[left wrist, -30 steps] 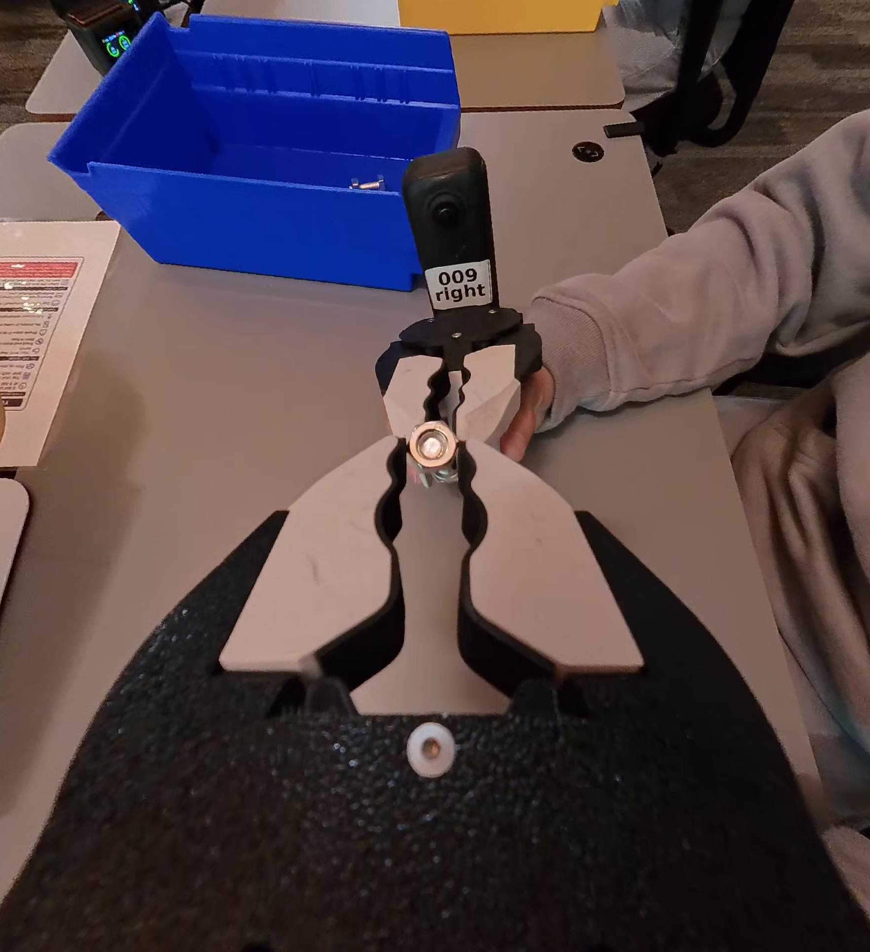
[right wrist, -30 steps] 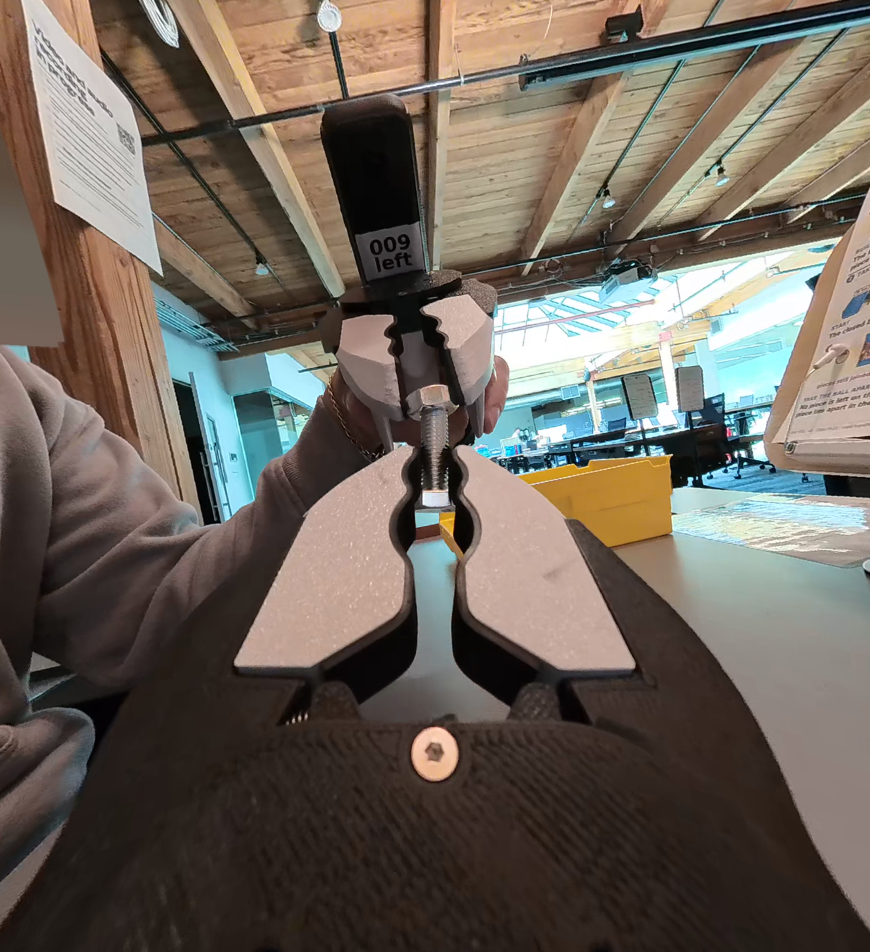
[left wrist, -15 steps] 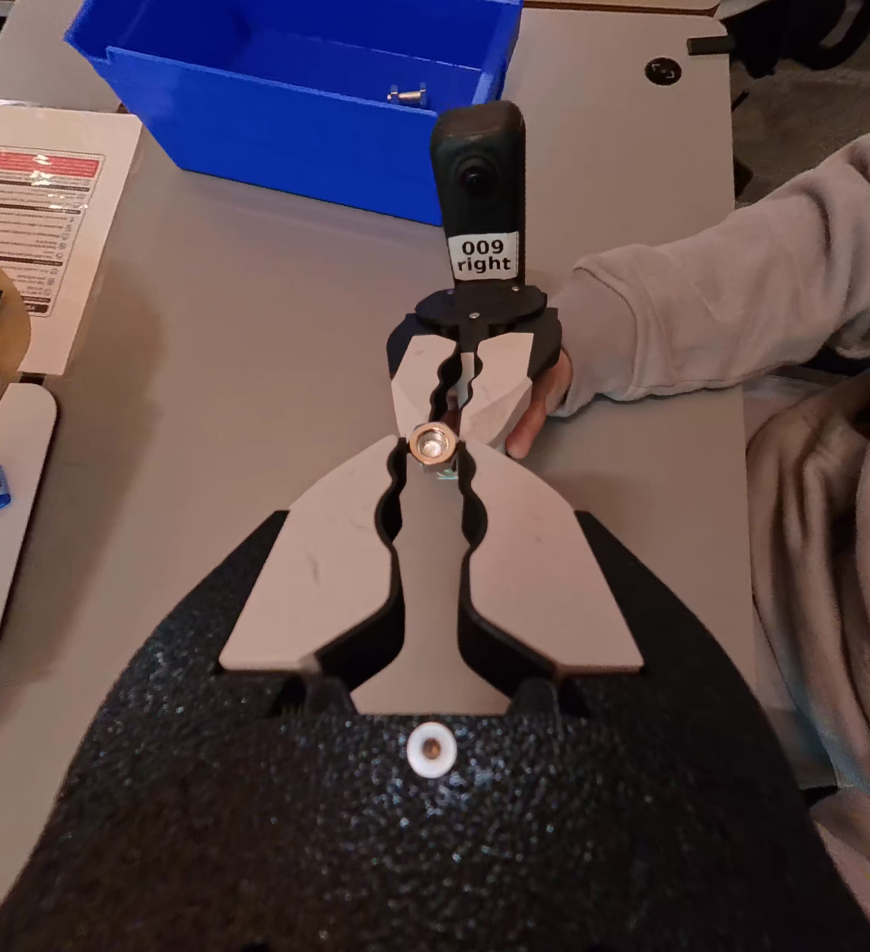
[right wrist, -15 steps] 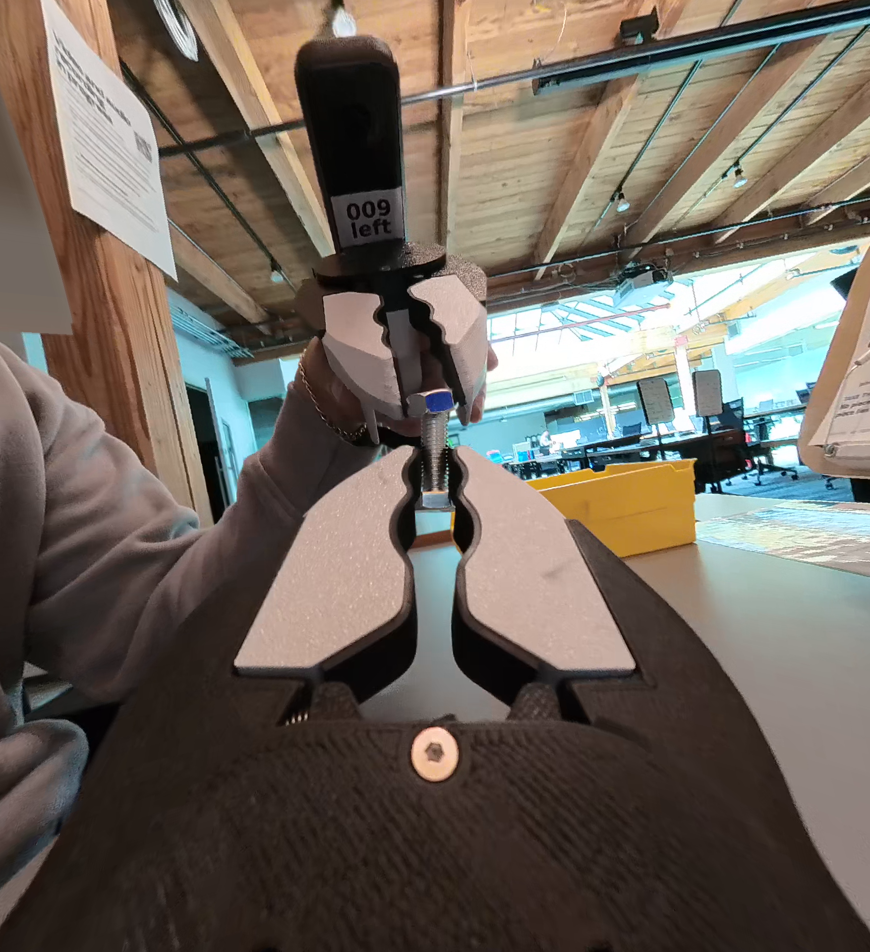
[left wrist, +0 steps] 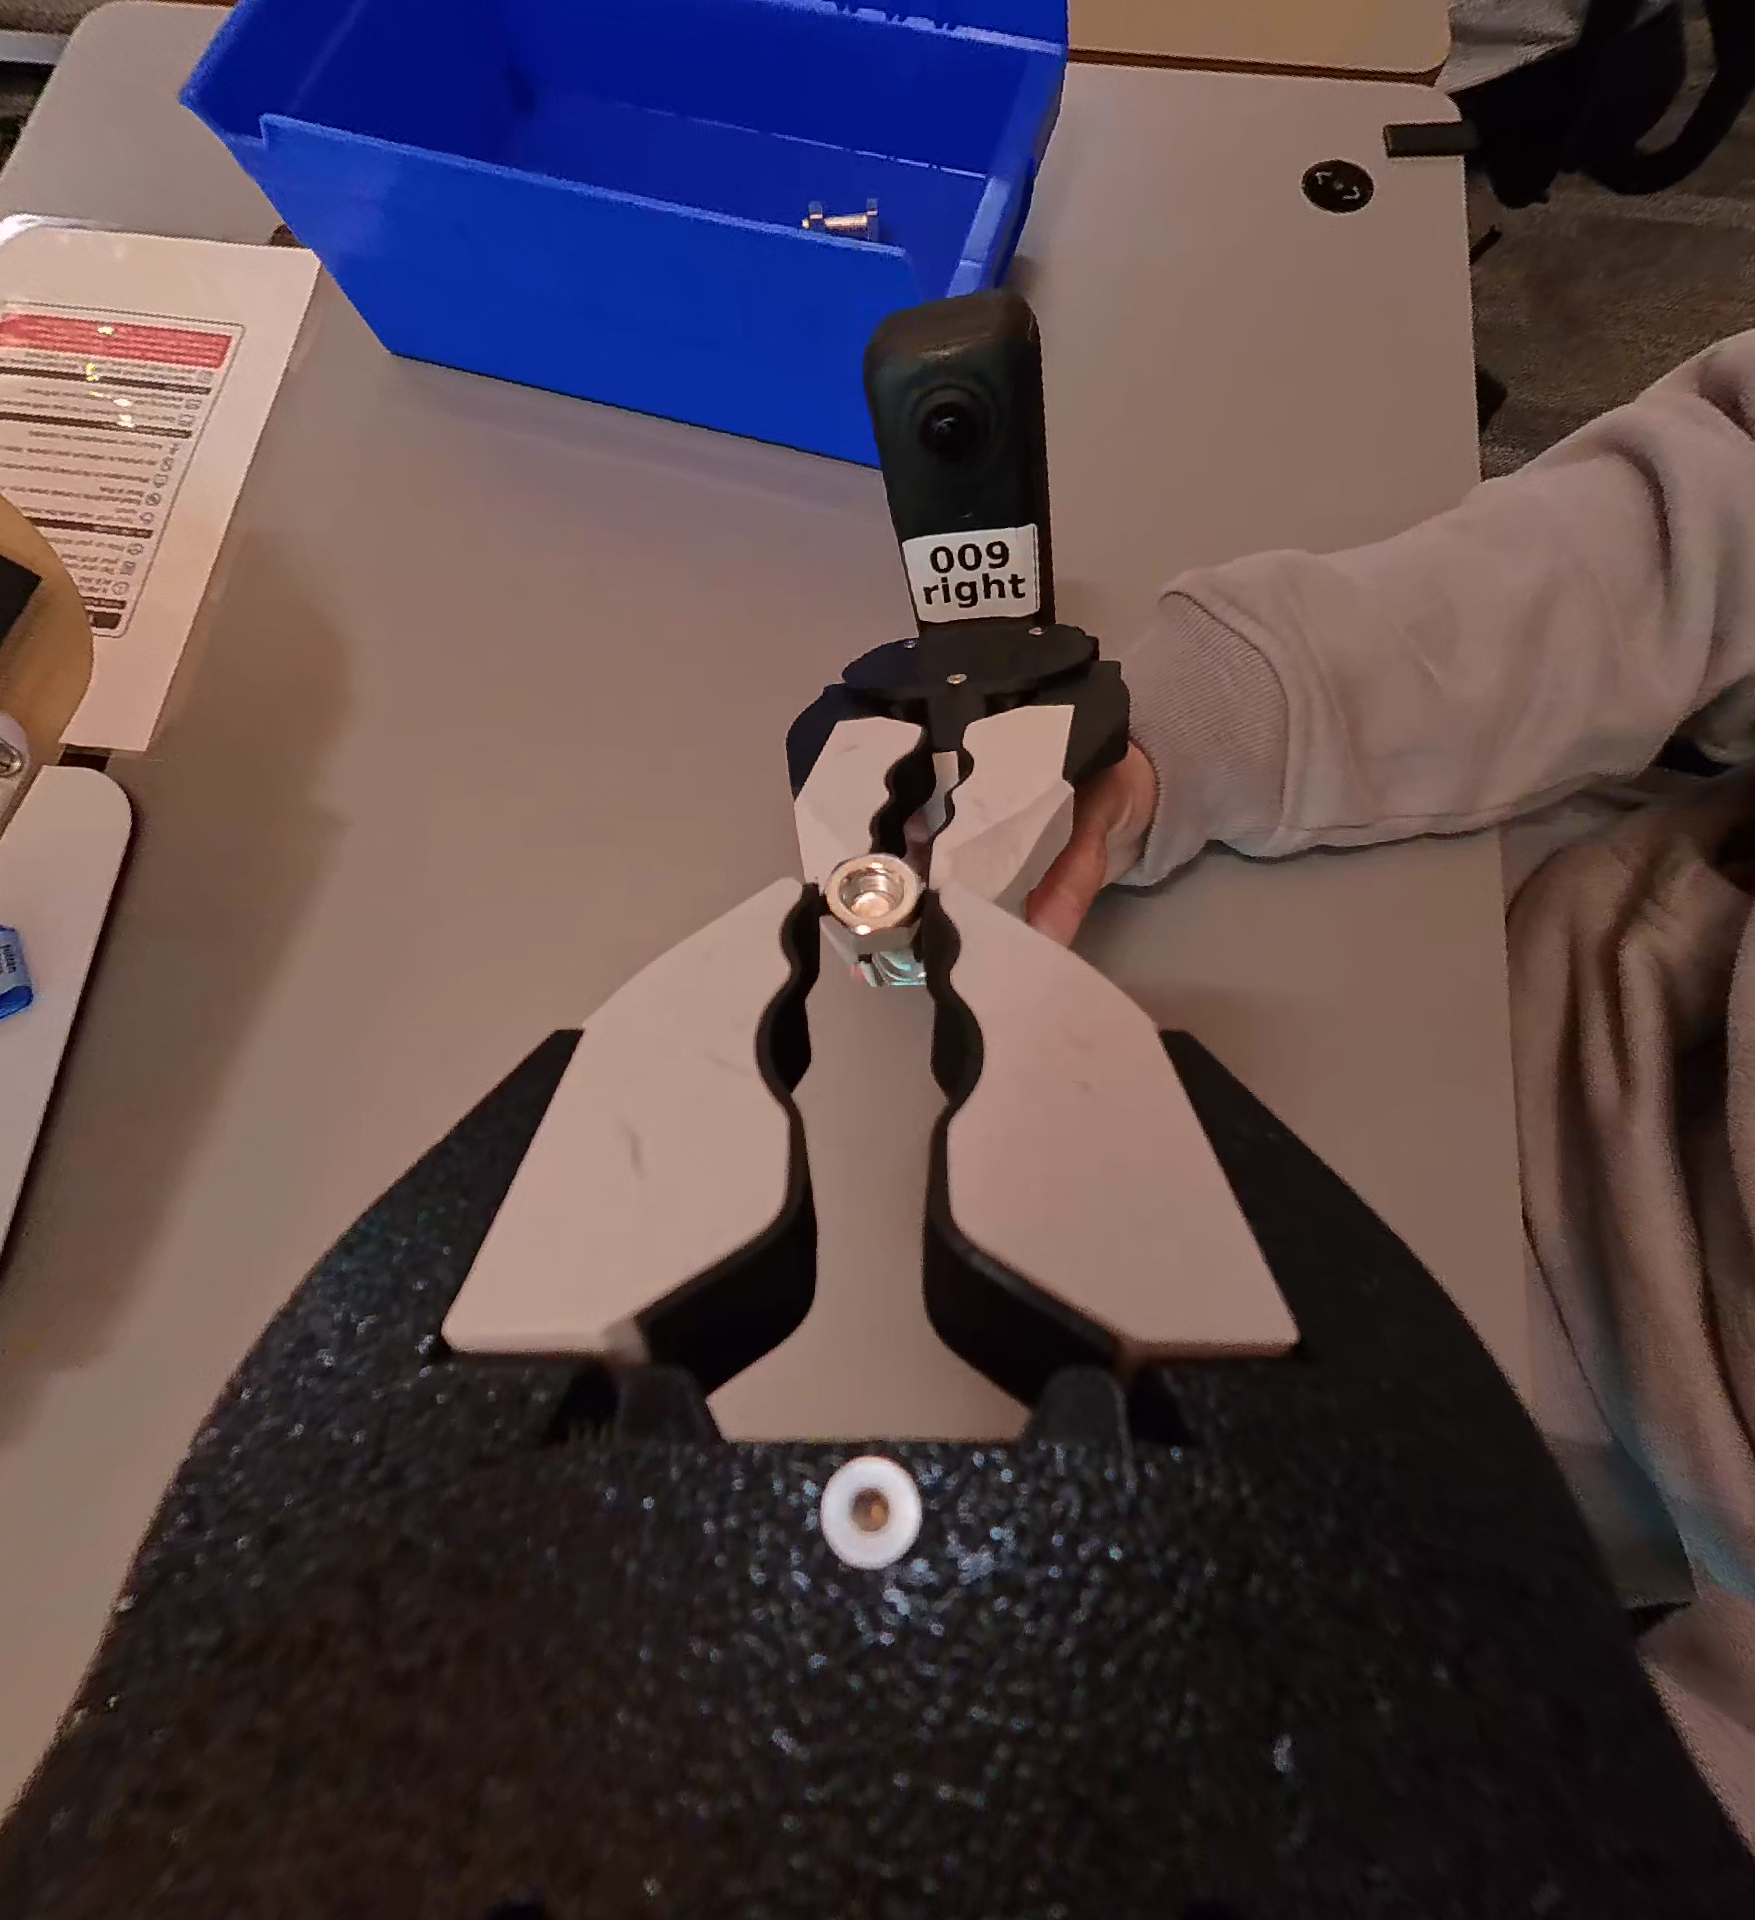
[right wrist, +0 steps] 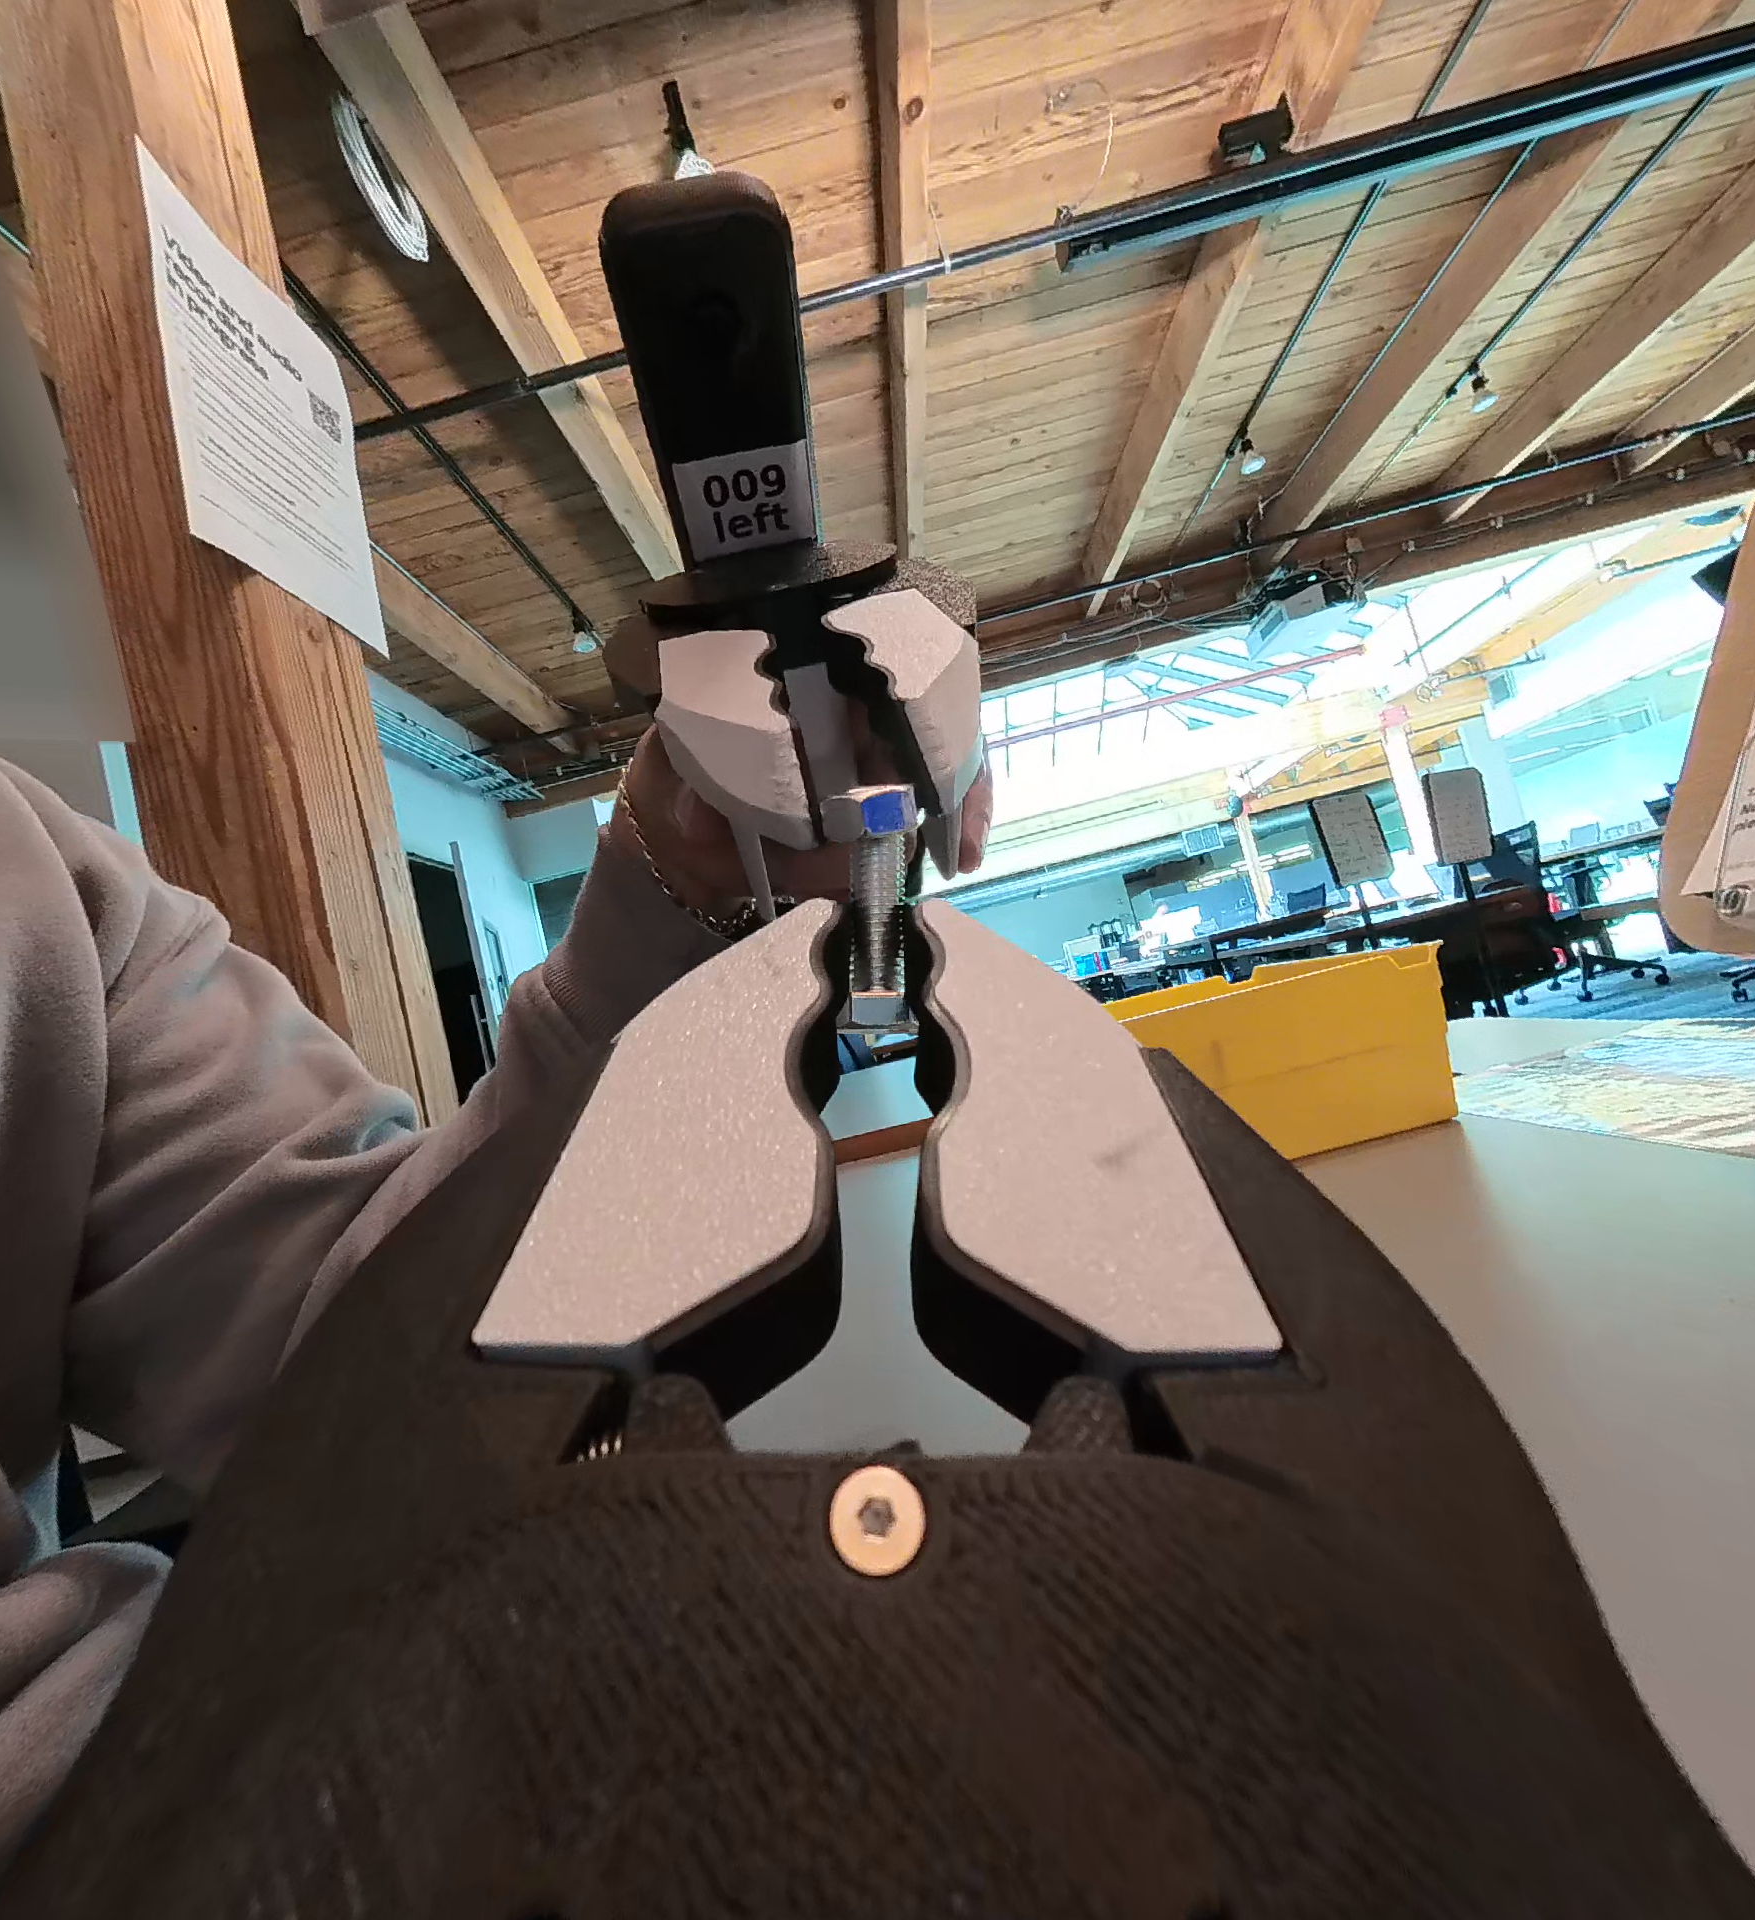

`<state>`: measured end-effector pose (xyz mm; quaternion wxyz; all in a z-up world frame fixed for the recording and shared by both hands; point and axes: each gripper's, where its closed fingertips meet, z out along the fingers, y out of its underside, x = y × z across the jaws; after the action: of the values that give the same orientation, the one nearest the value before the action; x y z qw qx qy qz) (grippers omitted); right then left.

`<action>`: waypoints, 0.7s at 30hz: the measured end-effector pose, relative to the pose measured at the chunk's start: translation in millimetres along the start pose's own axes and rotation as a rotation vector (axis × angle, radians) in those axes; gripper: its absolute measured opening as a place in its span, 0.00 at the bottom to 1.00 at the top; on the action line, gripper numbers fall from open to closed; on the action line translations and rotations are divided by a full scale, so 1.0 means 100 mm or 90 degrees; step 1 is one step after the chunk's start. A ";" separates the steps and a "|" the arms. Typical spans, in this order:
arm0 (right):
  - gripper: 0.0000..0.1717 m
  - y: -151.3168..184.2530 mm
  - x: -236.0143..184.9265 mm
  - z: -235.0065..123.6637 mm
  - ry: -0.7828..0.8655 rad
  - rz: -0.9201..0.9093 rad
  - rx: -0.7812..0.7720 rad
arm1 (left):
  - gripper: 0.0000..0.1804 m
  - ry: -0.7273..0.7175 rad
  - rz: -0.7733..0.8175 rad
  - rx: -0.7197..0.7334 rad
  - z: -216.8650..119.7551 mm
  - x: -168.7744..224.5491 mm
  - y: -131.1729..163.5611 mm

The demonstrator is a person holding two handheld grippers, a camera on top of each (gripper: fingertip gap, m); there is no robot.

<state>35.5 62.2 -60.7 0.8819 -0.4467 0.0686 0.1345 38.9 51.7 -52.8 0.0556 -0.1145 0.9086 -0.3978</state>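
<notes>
L tool (left wrist: 871,902) pinches nut (left wrist: 873,900); R tool (right wrist: 878,961) pinches bolt (right wrist: 878,935) threaded into it.

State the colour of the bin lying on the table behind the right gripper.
Blue bin; the left wrist view shows it best, beyond the right gripper.

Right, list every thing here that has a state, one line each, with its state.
left gripper: shut on the nut, pads pressing its sides.
nut: threaded on the top end of the bolt.
right gripper: shut on the bolt's shank.
bolt: upright, head at the bottom, off the table.
blue bin: open-topped, a small metal part lying inside.
yellow bin: open-topped, contents hidden.
</notes>
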 end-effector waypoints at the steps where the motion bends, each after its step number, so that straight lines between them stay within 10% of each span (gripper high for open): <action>1: 0.05 0.00 0.00 0.00 0.000 0.001 0.001 | 0.10 0.002 0.001 0.002 0.00 0.00 0.00; 21: 0.05 -0.02 -0.05 -0.02 -0.010 0.002 0.004 | 0.10 0.041 0.037 0.033 0.02 0.05 -0.03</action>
<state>31.7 58.7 -58.9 0.8835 -0.4428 0.0623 0.1391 35.1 47.0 -52.3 0.0408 -0.0740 0.9021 -0.4231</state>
